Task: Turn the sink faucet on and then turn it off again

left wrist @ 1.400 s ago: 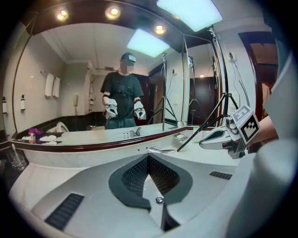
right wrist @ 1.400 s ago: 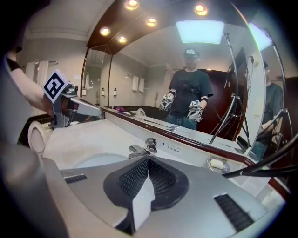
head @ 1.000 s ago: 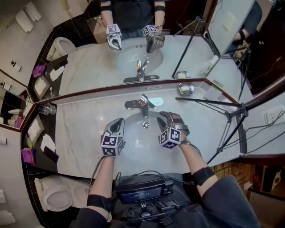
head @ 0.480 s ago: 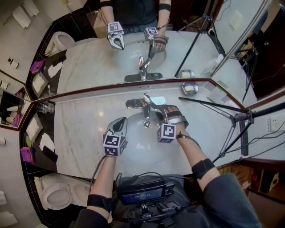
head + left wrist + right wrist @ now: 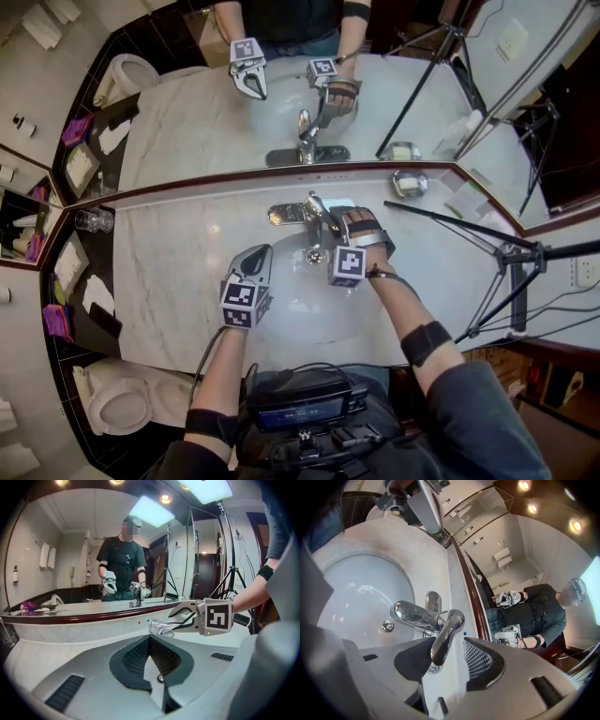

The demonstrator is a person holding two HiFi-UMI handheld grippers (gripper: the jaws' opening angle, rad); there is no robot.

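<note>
The faucet [image 5: 309, 214] stands on the marble tabletop [image 5: 178, 253], and the sink [image 5: 295, 311] lies just in front of the faucet. Its shiny handle [image 5: 446, 634] points at the right claw [image 5: 446, 662]. That claw's jaws have just been opening. Now they stand wide, one on each side of the handle's tip, and the pads do not press on it yet. The left claw [image 5: 151, 644] is pressed together, holds nothing, and hovers in front of the faucet, off to its left.

I think the step is to grab the handle. Push the right claw a bit further so the handle sits deep between the pads, then squeeze gently. The metal looks smooth, so a pinch on the tip alone could slip off. Move it slowly and watch the spout [image 5: 412, 613] for water.
</note>
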